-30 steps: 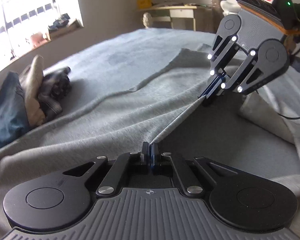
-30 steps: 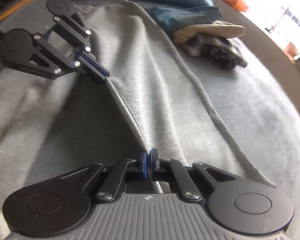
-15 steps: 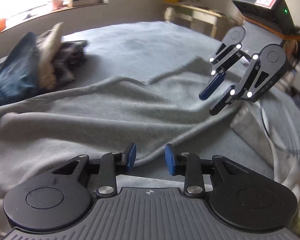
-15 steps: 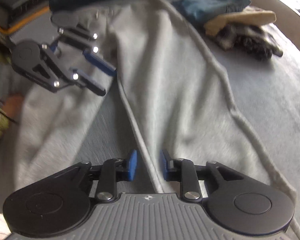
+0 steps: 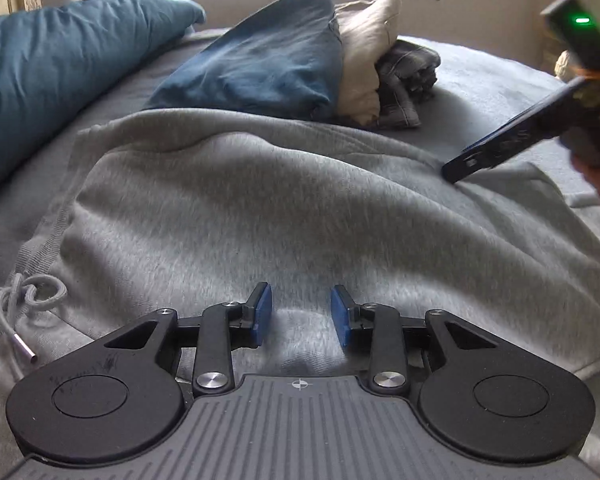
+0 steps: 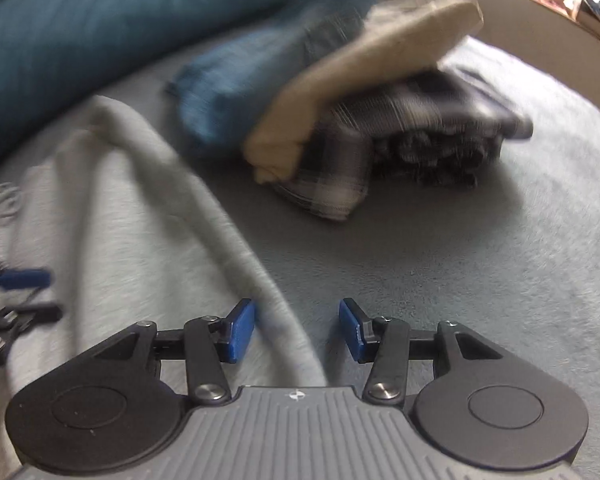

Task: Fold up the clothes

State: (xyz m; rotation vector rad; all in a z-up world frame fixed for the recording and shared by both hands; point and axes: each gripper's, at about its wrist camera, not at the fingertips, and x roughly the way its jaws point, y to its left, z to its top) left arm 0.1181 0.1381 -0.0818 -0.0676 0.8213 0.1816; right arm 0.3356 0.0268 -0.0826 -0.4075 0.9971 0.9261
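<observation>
Near on bed [image 5: 480, 76]: grey sweatpants [image 5: 260, 208], lumpy, drawstring [image 5: 24, 300] loose
Left tool [image 5: 300, 316]: spread, empty
Right tool [image 6: 296, 330]: spread, straddling hem
Risk: pinching one layer only, skewed fold; drawstring snag

Bare grey bedcover [image 6: 480, 264] lies free to the right of the grey garment [image 5: 260, 208], while stacked clothes [image 6: 340, 128] and a teal pillow [image 5: 52, 64] block beyond.

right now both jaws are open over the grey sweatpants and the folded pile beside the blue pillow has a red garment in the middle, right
Not quite: the middle garment is beige, not red, as the right wrist view shows. It sits between a blue garment and a plaid one. The rest holds: the left gripper and right gripper have open jaws over the grey sweatpants, and the pile lies beside the blue pillow.
</observation>
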